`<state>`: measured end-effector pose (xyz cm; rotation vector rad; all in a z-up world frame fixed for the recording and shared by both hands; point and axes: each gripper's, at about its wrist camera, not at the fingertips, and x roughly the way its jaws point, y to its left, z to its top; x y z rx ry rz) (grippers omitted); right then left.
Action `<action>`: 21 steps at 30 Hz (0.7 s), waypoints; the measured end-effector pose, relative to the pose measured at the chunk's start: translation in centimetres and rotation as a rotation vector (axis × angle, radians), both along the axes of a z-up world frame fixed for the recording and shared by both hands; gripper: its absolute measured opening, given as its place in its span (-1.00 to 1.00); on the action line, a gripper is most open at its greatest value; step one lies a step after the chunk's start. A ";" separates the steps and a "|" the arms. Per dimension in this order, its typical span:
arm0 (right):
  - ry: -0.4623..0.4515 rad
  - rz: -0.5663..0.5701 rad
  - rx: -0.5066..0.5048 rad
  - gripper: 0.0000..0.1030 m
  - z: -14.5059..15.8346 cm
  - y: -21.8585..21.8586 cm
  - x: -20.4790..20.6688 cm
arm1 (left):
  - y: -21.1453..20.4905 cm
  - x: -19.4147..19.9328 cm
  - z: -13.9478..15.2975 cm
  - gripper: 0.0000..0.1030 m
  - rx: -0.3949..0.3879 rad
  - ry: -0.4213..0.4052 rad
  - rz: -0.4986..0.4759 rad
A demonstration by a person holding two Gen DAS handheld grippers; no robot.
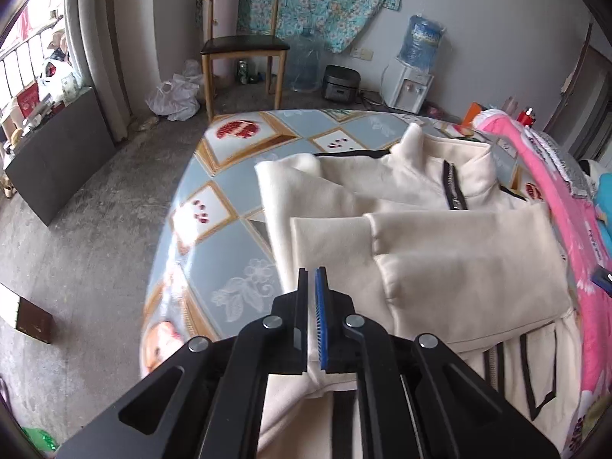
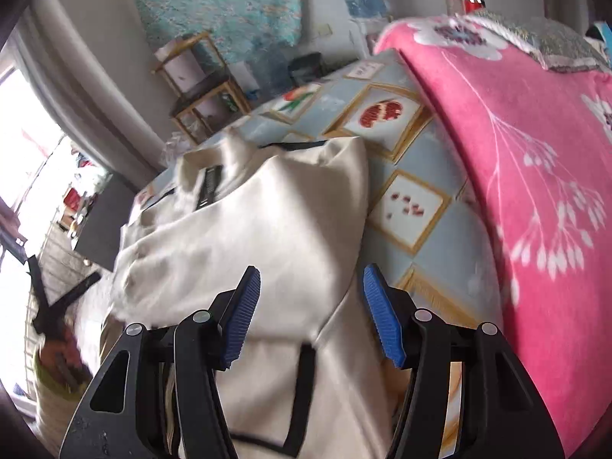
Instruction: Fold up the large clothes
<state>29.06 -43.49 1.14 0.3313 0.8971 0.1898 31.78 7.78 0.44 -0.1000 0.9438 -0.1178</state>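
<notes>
- My left tool (image 1: 311,273) has its fingers drawn together with only a thin slit between them; at their base a fold of the cream jacket (image 1: 440,252) sits in that slit, so it looks clamped on the cloth (the tips themselves show nothing between them).
- My right tool (image 2: 311,279) has its blue-padded fingers well apart, hanging over the jacket (image 2: 267,229) and holding nothing.
- The jacket lies on the bed (image 1: 229,206), on a blue sheet printed with framed fruit pictures. Its collar and black zip (image 1: 455,187) point away from me, and a sleeve (image 1: 459,260) is folded across the front.
- A pink flowered blanket (image 2: 516,153) lies along the jacket's right side, just beside it.
- Beyond the bed stand a wooden chair (image 1: 244,44) and a water dispenser (image 1: 411,84) against the wall.
</notes>
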 end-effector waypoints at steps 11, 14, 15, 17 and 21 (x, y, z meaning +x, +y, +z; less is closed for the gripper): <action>0.030 -0.081 -0.142 -0.95 -2.8 0.9 11.0 | -3.1 0.8 -3.2 -0.92 0.105 0.044 -0.051; -0.059 -0.130 -0.109 -0.96 -1.2 -0.1 9.4 | -2.8 0.8 -3.2 -0.92 0.106 0.036 -0.056; -0.068 -0.148 -0.081 -0.96 -1.2 -0.8 9.1 | -2.7 0.8 -3.3 -0.92 0.106 0.037 -0.057; -0.062 -0.177 -0.049 -0.97 -1.9 -1.8 9.0 | -2.6 1.0 -3.5 -0.92 0.104 0.041 -0.060; 0.005 -0.207 -0.081 -0.97 -4.6 -2.2 9.9 | -2.6 1.0 -3.8 -0.92 0.102 0.041 -0.061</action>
